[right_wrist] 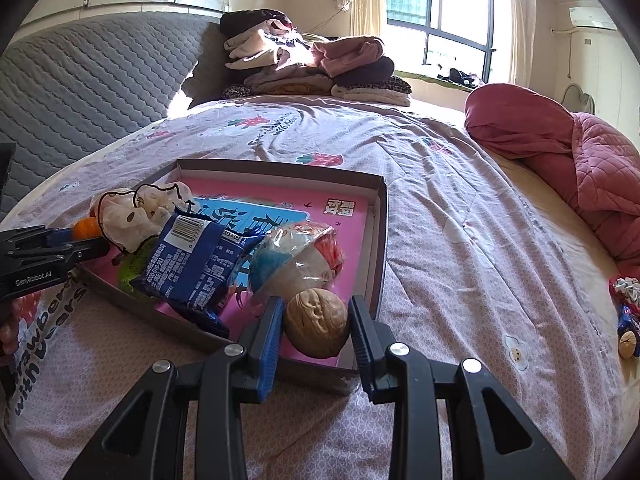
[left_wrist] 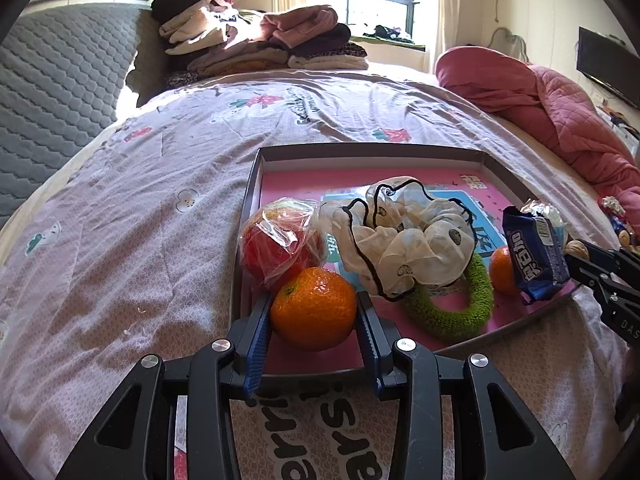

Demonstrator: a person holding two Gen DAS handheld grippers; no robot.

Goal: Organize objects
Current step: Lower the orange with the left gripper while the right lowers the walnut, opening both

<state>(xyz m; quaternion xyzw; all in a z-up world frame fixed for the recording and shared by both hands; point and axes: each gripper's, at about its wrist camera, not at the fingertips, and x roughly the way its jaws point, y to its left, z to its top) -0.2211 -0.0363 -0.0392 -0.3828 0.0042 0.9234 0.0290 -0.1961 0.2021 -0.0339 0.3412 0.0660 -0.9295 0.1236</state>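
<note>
Left hand-held gripper (left_wrist: pixel 314 314) gripping orange (left_wrist: pixel 314 308) over tray (left_wrist: pixel 372 152) near corner. Right hand-held gripper (right_wrist: pixel 316 320) clamping walnut (right_wrist: pixel 316 322) by tray edge. Risk: round items rolling on release, crowding packet (right_wrist: pixel 192 268).

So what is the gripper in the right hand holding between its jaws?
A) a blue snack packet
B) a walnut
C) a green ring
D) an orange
B. In the right wrist view the right gripper has its jaws closed on the wrinkly brown walnut, over the near corner of the box lid; the orange is in the left gripper.
</note>
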